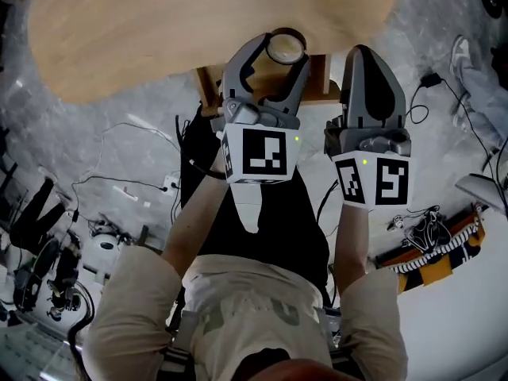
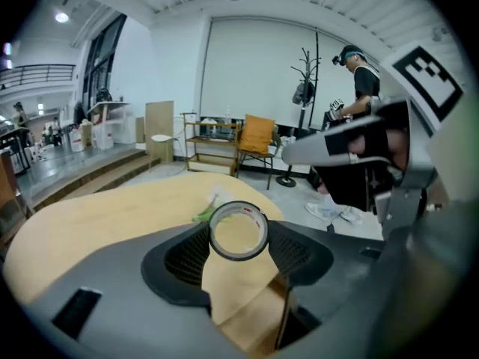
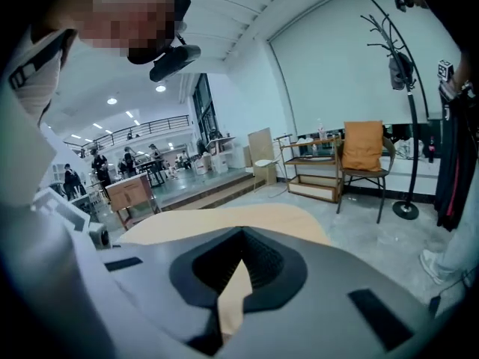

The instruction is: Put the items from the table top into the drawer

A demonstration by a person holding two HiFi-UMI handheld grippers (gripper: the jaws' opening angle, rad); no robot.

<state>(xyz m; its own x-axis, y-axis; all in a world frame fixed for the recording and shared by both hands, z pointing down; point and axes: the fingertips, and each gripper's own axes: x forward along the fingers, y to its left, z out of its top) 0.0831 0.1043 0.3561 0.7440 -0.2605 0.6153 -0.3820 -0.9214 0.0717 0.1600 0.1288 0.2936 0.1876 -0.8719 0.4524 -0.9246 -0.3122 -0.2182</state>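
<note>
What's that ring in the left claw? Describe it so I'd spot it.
Find the big oval wooden table. At its near edge the left claw pinches a roll of tape: a dark-rimmed ring, see-through in the middle. The right claw beside it holds nothing.

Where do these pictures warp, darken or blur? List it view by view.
Head view: even light, sharp. Left gripper view: fisheye curve, black corners, tape roll crisp. Right gripper view: same curve, mosaic patch top left, bright ceiling lamps.
</note>
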